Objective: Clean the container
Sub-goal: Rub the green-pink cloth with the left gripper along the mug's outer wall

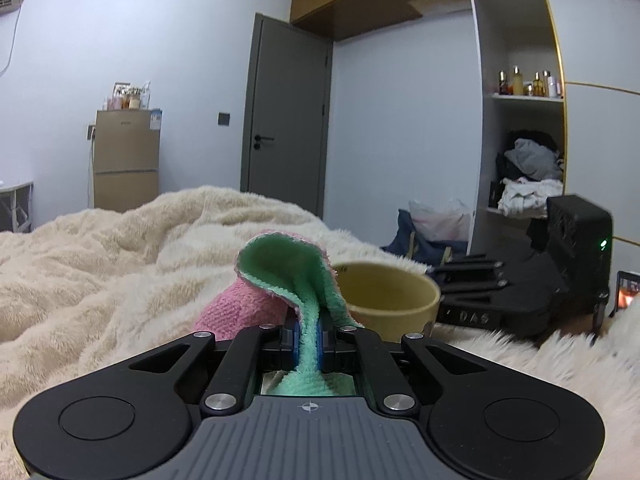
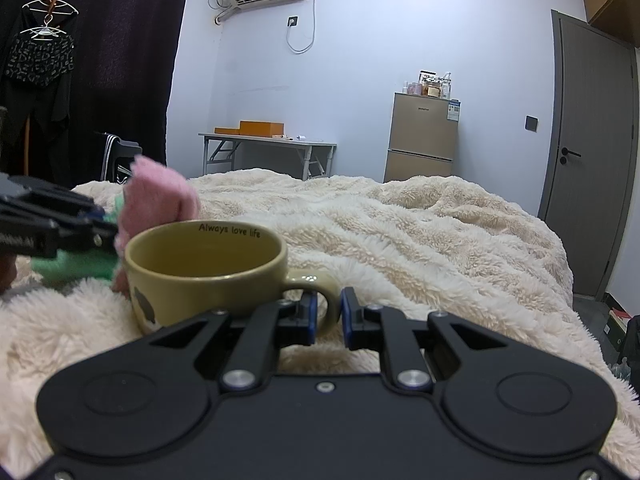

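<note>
A yellow mug (image 2: 204, 276) marked "Always love life" sits upright on the fluffy cream blanket (image 2: 420, 232), its handle (image 2: 316, 280) pointing at me. My right gripper (image 2: 327, 316) has its jaws around the handle, pads close on both sides. My left gripper (image 1: 307, 344) is shut on a pink and green cloth (image 1: 288, 280), which stands up just left of the mug (image 1: 388, 296). In the right wrist view the left gripper (image 2: 104, 228) and cloth (image 2: 160, 196) are at the mug's left side. The mug's inside looks empty.
The blanket (image 1: 100, 264) covers the bed all round. A grey door (image 1: 288, 116), a small fridge (image 2: 422, 140), a folding table (image 2: 268, 148) and a shelf unit (image 1: 520, 120) stand beyond. Bags (image 1: 432, 228) lie on the floor.
</note>
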